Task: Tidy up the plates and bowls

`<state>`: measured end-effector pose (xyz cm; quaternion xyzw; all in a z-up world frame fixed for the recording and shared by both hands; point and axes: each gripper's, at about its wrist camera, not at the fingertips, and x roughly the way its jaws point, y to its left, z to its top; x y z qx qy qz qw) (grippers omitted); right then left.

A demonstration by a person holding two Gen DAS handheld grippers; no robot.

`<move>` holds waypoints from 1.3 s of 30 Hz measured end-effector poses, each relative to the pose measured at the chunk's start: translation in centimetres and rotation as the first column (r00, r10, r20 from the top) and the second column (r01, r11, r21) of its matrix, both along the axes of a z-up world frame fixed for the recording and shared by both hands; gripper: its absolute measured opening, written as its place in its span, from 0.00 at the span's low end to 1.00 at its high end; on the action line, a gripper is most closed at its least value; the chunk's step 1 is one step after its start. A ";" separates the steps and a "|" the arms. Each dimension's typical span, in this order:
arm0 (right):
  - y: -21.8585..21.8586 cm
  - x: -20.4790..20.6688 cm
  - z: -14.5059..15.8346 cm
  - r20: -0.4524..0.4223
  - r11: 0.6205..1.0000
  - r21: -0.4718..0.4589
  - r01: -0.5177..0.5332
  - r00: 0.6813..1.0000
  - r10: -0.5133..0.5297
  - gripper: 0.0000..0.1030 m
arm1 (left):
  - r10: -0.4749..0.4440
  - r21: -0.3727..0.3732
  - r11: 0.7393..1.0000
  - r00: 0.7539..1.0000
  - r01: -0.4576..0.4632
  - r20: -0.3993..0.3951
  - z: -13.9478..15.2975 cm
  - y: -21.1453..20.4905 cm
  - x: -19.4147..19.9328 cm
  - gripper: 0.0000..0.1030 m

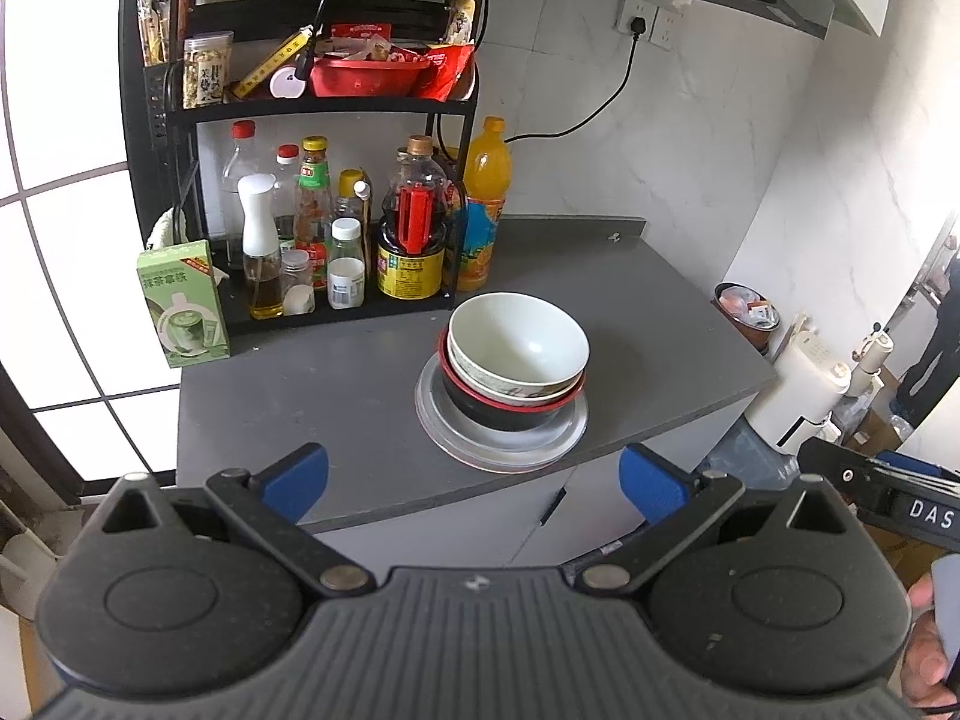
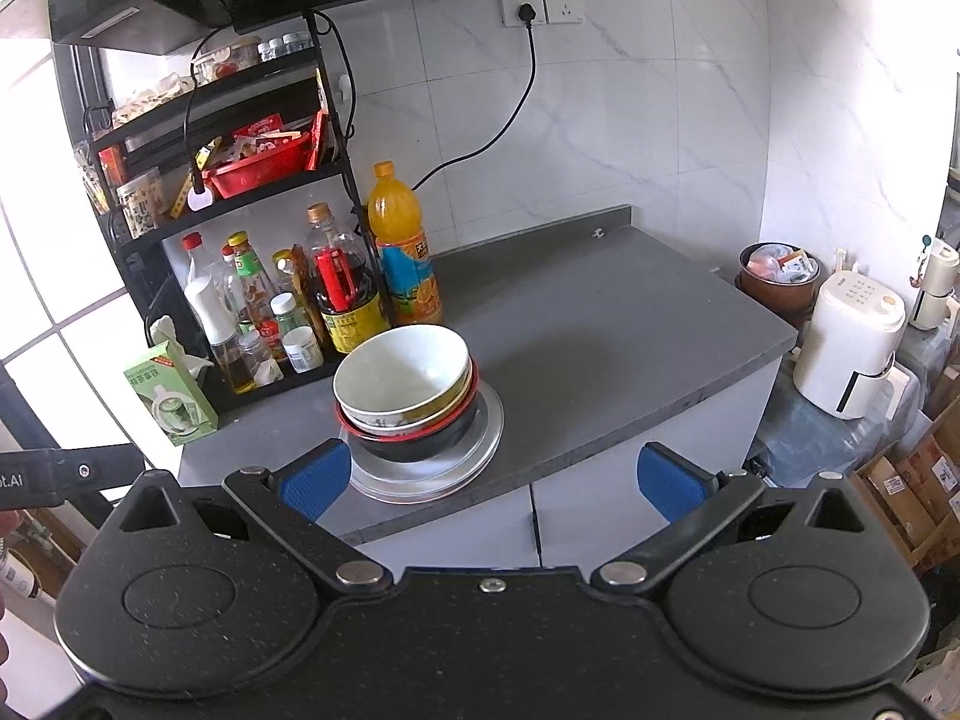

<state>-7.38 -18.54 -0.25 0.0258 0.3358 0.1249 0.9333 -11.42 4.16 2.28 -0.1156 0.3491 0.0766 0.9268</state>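
A stack stands near the front edge of the grey counter. A white bowl with a patterned rim sits on top, inside a black bowl with a red rim, on metal plates. My left gripper hangs open, short of the counter edge and in front of the stack, holding nothing. In the right wrist view the same white bowl, black bowl and plates lie ahead and left. My right gripper is open and empty, back from the counter edge.
A black rack with sauce bottles, an orange drink bottle and a green box fill the counter's back left. A white appliance and a brown bin stand to the right, off the counter. A cable hangs from the wall socket.
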 end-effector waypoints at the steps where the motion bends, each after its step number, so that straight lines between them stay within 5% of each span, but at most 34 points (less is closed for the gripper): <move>1: 0.1 -0.1 0.0 -0.002 1.000 -0.002 0.001 1.000 -0.001 1.00 | -0.001 0.000 1.000 1.000 0.001 0.000 0.0 0.0 -0.1 0.99; 39: 1.1 -0.7 0.4 0.029 0.999 -0.032 0.017 0.999 -0.016 1.00 | -0.017 -0.002 1.000 1.000 0.017 -0.005 -0.4 0.5 -0.1 0.99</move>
